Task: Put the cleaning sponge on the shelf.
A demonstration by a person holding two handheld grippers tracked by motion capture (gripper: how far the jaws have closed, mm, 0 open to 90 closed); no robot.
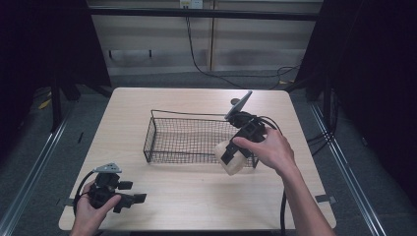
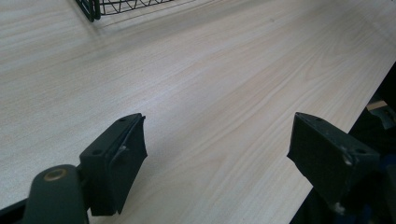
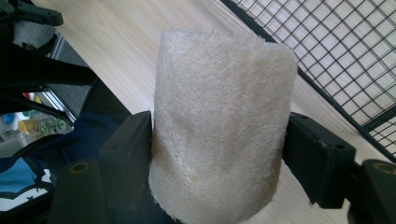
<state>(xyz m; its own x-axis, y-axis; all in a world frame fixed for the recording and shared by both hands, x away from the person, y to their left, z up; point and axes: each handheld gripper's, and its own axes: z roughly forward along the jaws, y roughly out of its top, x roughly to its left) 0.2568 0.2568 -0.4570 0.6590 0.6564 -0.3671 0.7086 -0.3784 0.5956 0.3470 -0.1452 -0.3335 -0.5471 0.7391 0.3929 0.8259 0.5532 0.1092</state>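
- Loofah sponge (image 3: 219,126): a cream, coarse-fibred cylinder clamped between the two fingers (image 3: 126,158) of the right gripper (image 1: 235,156). Each finger presses a side of it, so the fingers are partly closed on its width.
- Axis: in the right gripper view the long axis runs along the fingers and the flat far end projects well past their tips. In the high view it points down and toward the person, tilted.
- Location: the sponge is held clear of the counter (image 1: 196,191), at the near right corner of the wire basket (image 1: 189,140), just outside its rim. Whether it touches the wire cannot be told.
- Left gripper (image 1: 133,199): held in the person's left hand (image 1: 91,209) low over the near left corner of the counter. Its fingers (image 2: 116,158) are spread wide with bare wood between them.
- Surface: pale wood-grain counter with rounded corners; the basket is black mesh, standing near its middle.
- Room: dark curtains at both sides, a light panelled wall beyond, grey floor, floor rails and trailing cables.
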